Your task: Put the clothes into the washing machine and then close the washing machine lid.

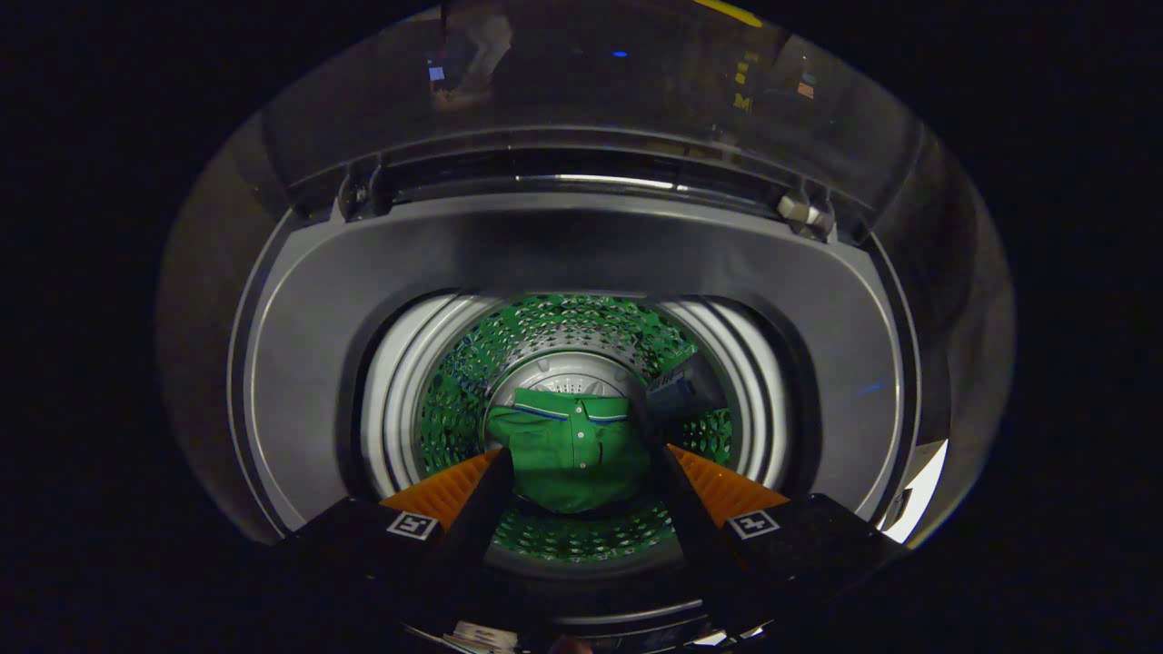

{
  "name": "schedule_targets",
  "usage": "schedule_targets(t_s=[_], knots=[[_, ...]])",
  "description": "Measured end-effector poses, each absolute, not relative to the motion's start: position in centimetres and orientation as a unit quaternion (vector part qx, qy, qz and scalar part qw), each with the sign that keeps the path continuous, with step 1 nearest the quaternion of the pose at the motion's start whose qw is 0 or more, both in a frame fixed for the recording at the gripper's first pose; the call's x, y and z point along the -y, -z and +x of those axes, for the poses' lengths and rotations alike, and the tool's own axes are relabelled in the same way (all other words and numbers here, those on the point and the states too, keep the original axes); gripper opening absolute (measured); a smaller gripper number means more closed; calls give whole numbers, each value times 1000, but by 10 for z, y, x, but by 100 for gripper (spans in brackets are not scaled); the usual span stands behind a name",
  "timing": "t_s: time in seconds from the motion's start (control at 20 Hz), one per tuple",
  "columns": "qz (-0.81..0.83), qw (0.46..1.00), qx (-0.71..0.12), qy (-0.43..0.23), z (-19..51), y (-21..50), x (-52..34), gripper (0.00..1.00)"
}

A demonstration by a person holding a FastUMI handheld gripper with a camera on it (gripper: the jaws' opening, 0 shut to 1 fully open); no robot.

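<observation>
I look straight down into the washing machine's drum. A green collared shirt with buttons and a blue stripe lies folded on the drum floor. It sits below and beyond my fingers, which do not touch it. My gripper hovers over the tub opening, open, with its fingers spread wide to either side of the shirt as seen from here. The glass lid stands raised at the far side of the opening, on hinges.
A broad grey top rim rings the tub opening. The perforated metal drum wall reflects the shirt's green. A small grey box-shaped fitting is fixed to the drum wall right of the shirt. The surroundings are dark.
</observation>
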State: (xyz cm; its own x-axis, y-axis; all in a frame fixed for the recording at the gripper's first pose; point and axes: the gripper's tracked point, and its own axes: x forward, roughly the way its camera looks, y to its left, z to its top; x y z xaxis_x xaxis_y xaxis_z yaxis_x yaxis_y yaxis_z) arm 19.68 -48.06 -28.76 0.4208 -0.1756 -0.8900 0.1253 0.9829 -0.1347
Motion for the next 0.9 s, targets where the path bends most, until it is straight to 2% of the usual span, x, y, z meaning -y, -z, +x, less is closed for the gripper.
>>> schedule_targets(t_s=[0.5,0.9], knots=[[-31,917,-387,96,244,111,466,99],[-51,938,-326,104,291,12,462,99]])
